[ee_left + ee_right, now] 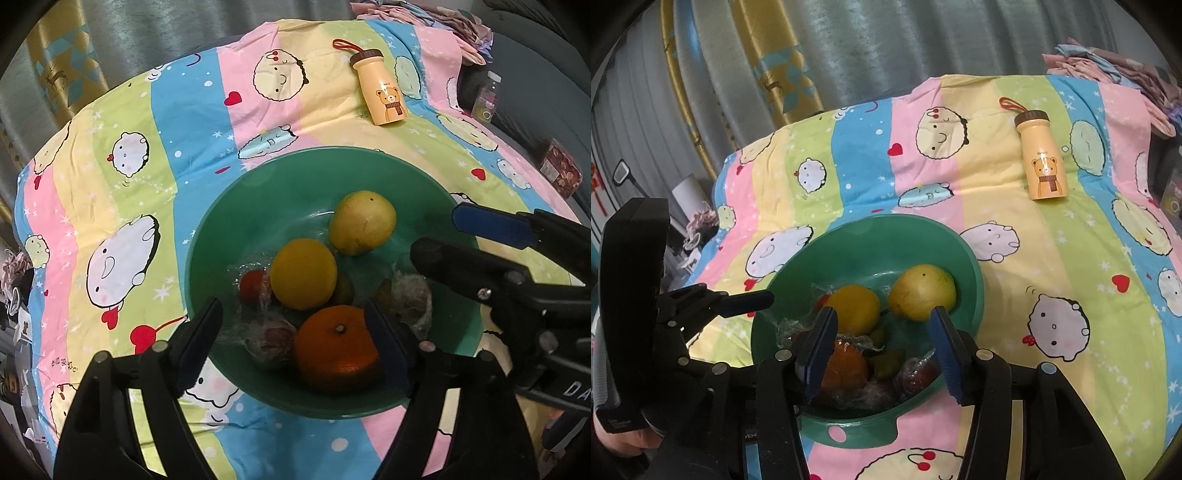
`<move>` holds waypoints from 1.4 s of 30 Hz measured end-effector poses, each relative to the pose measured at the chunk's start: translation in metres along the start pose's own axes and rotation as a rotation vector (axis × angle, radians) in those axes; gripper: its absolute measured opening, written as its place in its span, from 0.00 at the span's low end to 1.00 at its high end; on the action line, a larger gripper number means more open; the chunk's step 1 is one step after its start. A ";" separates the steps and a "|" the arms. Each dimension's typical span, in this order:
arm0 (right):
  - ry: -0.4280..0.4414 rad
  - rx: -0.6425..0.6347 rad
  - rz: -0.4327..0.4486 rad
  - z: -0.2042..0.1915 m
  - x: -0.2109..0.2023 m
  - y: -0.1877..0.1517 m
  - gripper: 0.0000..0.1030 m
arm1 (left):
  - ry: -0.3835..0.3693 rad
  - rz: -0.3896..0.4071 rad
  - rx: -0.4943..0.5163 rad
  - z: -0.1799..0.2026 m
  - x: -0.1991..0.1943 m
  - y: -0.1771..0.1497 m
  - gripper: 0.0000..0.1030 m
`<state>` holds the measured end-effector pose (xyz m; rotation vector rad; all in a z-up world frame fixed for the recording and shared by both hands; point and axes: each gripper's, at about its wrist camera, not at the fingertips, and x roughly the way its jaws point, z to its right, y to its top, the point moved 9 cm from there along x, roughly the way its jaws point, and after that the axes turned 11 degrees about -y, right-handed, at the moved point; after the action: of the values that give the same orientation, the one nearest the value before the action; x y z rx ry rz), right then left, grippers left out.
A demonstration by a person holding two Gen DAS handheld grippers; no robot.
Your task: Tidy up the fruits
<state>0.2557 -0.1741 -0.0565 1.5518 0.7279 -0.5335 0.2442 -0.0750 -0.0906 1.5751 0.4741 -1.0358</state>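
Note:
A green bowl (258, 192) (871, 236) sits on the striped cartoon cloth and holds several fruits. Among them are a yellow-green fruit (364, 223) (923, 293), a round yellow one (303, 278) (855, 308), an orange (334, 347) (847, 363) and a red one in plastic wrap (253, 286). My left gripper (295, 332) is open over the bowl's near side. The orange lies between its fingers, close to the right pad, and rests on the other fruit. My right gripper (882, 332) (458, 236) is open above the bowl with nothing gripped.
A yellow bear-print bottle (384, 88) (1043, 162) lies on the cloth (110, 166) beyond the bowl. Folded clothes (424, 14) are piled at the far right corner and a patterned box (561, 170) stands off the right edge. Curtains hang behind the table.

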 end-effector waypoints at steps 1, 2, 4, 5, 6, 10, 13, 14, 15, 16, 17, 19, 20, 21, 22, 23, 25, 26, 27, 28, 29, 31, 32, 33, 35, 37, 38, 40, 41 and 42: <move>0.001 0.002 0.003 0.001 -0.001 0.001 0.52 | 0.001 0.002 -0.001 0.000 -0.001 0.000 0.79; 0.001 0.004 0.006 0.002 -0.003 0.001 0.53 | 0.001 0.004 -0.003 -0.001 -0.002 0.000 0.79; 0.001 0.015 0.016 0.004 -0.006 0.004 0.57 | 0.004 0.009 -0.006 -0.002 -0.004 0.001 0.82; 0.002 0.019 0.019 0.005 -0.007 0.005 0.58 | 0.005 0.011 -0.007 -0.002 -0.006 0.001 0.82; 0.003 0.024 0.022 0.006 -0.009 0.005 0.58 | 0.003 0.016 -0.001 -0.003 -0.006 0.001 0.84; 0.009 0.039 0.023 0.010 -0.012 0.007 0.59 | 0.014 0.024 -0.006 -0.005 -0.010 0.002 0.90; 0.013 0.045 0.026 0.010 -0.015 0.009 0.65 | 0.013 0.032 -0.012 -0.006 -0.014 0.002 0.92; 0.015 0.047 0.028 0.010 -0.016 0.009 0.66 | 0.013 0.033 -0.012 -0.006 -0.015 0.002 0.93; 0.018 0.050 0.029 0.010 -0.017 0.009 0.67 | 0.013 0.034 -0.012 -0.006 -0.016 0.002 0.93; 0.020 0.052 0.028 0.010 -0.018 0.009 0.67 | 0.012 0.035 -0.013 -0.006 -0.016 0.002 0.94; 0.023 0.053 0.028 0.010 -0.019 0.009 0.68 | 0.010 0.036 -0.014 -0.005 -0.017 0.002 0.95; 0.026 0.058 0.026 0.010 -0.021 0.009 0.70 | 0.003 0.040 -0.021 -0.004 -0.021 0.001 0.96; 0.027 0.061 0.026 0.010 -0.022 0.009 0.70 | -0.003 0.043 -0.026 -0.003 -0.023 0.001 0.96; 0.028 0.065 0.027 0.010 -0.023 0.009 0.72 | -0.006 0.046 -0.031 -0.003 -0.025 0.001 0.97; 0.030 0.067 0.028 0.010 -0.025 0.009 0.73 | -0.007 0.050 -0.036 -0.003 -0.028 0.001 0.99; 0.030 0.069 0.029 0.010 -0.026 0.009 0.75 | -0.007 0.055 -0.040 -0.002 -0.031 0.001 0.99; 0.036 0.073 0.028 0.009 -0.030 0.009 0.76 | -0.012 0.067 -0.046 -0.001 -0.038 0.002 0.99; 0.045 0.077 0.026 0.008 -0.032 0.009 0.76 | -0.012 0.070 -0.051 0.000 -0.040 0.002 0.99; 0.052 0.083 0.024 0.008 -0.035 0.008 0.76 | -0.013 0.073 -0.057 0.000 -0.043 0.001 0.99; 0.051 0.087 0.027 0.009 -0.038 0.009 0.76 | -0.016 0.075 -0.066 0.000 -0.046 0.001 0.99; 0.040 0.091 0.032 0.011 -0.042 0.009 0.77 | -0.025 0.079 -0.076 0.000 -0.050 0.001 0.99; 0.030 0.091 0.032 0.013 -0.046 0.008 0.78 | -0.035 0.092 -0.093 0.000 -0.057 0.002 0.99; 0.023 0.091 0.032 0.014 -0.049 0.008 0.79 | -0.029 0.098 -0.104 0.000 -0.062 0.002 0.99; 0.016 0.089 0.031 0.015 -0.051 0.007 0.79 | -0.028 0.105 -0.115 -0.001 -0.067 0.003 1.00; 0.002 0.089 0.031 0.018 -0.057 0.006 0.79 | -0.025 0.113 -0.140 -0.001 -0.075 0.004 1.00; -0.003 0.094 0.033 0.020 -0.064 0.006 0.79 | -0.011 0.107 -0.161 -0.001 -0.081 0.004 1.00; -0.004 0.096 0.035 0.021 -0.067 0.007 0.79 | -0.007 0.100 -0.172 -0.001 -0.083 0.004 1.00; -0.007 0.091 0.039 0.022 -0.074 0.008 0.79 | -0.030 0.082 -0.198 0.001 -0.086 0.002 1.00; -0.007 0.086 0.040 0.021 -0.077 0.008 0.79 | -0.058 0.082 -0.214 0.003 -0.088 0.001 1.00; -0.007 0.082 0.042 0.020 -0.080 0.009 0.79 | -0.088 0.090 -0.230 0.005 -0.091 0.001 1.00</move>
<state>0.2085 -0.2054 0.0042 1.6367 0.6742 -0.5431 0.1949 -0.0596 -0.0153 1.3301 0.4413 -0.9425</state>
